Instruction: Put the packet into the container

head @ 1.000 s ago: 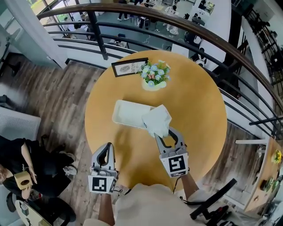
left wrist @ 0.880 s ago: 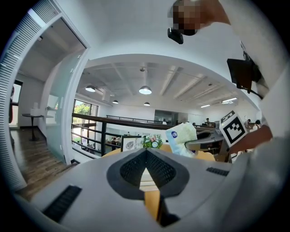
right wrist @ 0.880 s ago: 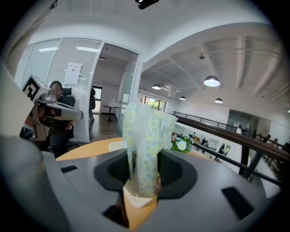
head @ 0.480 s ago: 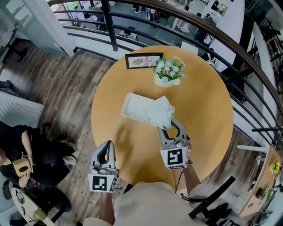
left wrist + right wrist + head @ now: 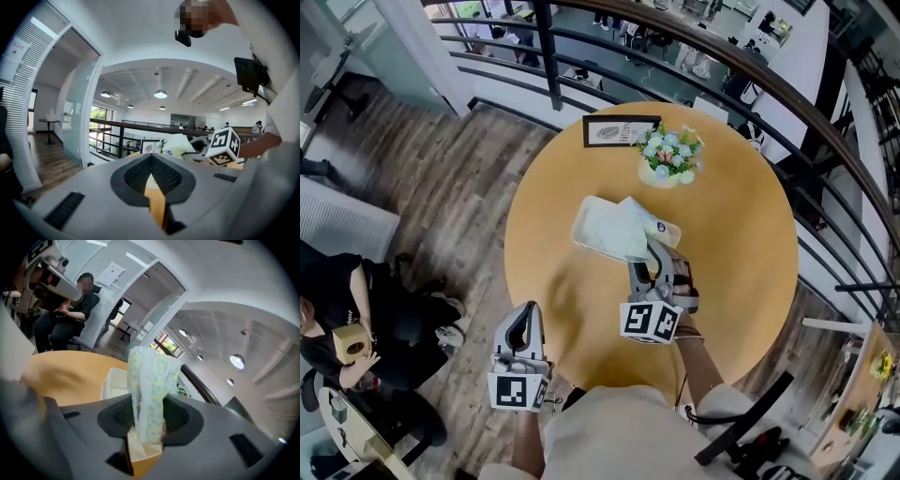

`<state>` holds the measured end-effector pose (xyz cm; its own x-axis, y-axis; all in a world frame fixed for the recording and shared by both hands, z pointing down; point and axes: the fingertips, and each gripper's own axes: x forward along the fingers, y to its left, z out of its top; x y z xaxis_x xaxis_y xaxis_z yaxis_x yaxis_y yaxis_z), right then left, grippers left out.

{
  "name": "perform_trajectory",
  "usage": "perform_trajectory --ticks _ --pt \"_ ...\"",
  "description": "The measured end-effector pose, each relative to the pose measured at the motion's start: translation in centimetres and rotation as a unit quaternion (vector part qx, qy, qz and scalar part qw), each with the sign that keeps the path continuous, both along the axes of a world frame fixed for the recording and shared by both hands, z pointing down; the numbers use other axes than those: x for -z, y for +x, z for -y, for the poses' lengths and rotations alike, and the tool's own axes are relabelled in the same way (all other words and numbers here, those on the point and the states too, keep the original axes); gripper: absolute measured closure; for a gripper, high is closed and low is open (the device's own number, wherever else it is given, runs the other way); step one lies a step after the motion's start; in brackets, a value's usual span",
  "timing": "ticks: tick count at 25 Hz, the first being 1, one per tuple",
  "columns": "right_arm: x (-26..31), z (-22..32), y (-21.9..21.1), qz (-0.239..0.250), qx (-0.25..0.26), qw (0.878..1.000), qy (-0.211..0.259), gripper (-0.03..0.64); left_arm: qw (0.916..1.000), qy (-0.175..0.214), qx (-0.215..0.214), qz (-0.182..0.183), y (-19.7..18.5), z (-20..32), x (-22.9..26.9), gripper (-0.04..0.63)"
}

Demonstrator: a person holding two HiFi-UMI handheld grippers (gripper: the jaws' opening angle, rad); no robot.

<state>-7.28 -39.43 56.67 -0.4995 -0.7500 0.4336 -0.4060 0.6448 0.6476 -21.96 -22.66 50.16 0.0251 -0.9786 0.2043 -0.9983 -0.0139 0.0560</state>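
Note:
A pale packet (image 5: 630,231) with a small printed pattern hangs over the near right end of the white tray-like container (image 5: 586,225) on the round wooden table (image 5: 741,244). My right gripper (image 5: 654,253) is shut on the packet and rolled onto its side. Seen from the right gripper view, the packet (image 5: 150,390) stands up between the jaws of that gripper (image 5: 147,430), with the container (image 5: 112,380) beyond it. My left gripper (image 5: 525,317) hovers at the table's near left edge, shut and holding nothing. The left gripper view looks past its gripper (image 5: 152,176) to the packet (image 5: 177,144).
A pot of flowers (image 5: 670,159) and a framed card (image 5: 621,131) stand at the table's far side. A dark railing (image 5: 544,47) curves behind the table. A seated person (image 5: 337,319) is on the floor side at the left.
My right gripper has rolled onto its side and carried the packet forward, from beside the container to over its near right end. The left gripper has barely shifted.

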Motion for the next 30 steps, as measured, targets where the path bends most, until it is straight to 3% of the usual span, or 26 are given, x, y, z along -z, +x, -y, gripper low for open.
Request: perform_trajectory --ticks 8,16,21,30 --pt "-2.6 0.2 -1.8 -0.137 0.003 0.987 0.088 0.466 0.9998 0.001 0.020 0.000 -0.8 -1.5 -0.1 0.590" --pt "-4.7 1.1 -2.9 -0.204 -0.032 0.973 0.099 0.466 0.9987 0.004 0.051 0.001 -2.6 -3.5 0.1 0.590" --pt "-6.1 1.3 -2.9 -0.226 -0.043 0.969 0.090 0.465 0.9979 0.004 0.064 0.001 -3.4 -4.6 0.5 0.591" --pt "-6.9 2.2 -3.3 -0.224 -0.030 0.972 0.063 0.463 0.9976 0.007 0.069 0.001 -3.5 -4.5 0.7 0.590"
